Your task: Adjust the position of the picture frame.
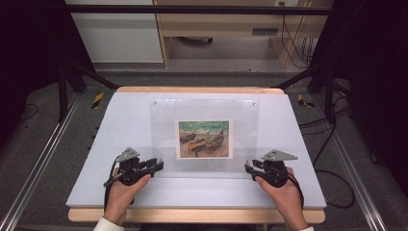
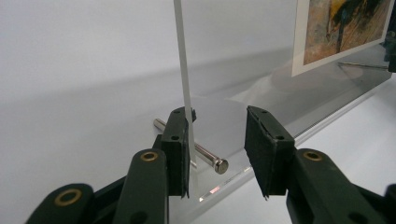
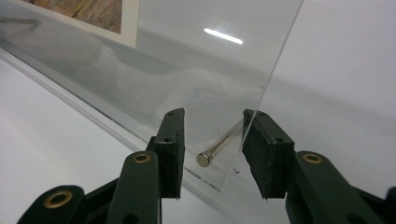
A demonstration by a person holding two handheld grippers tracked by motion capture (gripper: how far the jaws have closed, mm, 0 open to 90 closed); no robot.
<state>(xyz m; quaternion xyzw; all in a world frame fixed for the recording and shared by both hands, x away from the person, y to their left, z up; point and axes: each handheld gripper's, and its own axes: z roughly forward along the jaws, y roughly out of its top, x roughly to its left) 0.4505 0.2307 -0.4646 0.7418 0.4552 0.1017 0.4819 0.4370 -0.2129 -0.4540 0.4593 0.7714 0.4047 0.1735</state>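
Upright, the clear acrylic frame (image 1: 204,137) shows a boat painting; both tongs gape.

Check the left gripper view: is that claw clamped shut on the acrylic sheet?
No. One pad touches the upright acrylic sheet, but the other pad stands well apart, leaving an open gap.

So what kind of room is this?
Probably a lab set up for recording: a white table inside a black metal frame, loose cables on grey floor, and a clear picture frame being handled.
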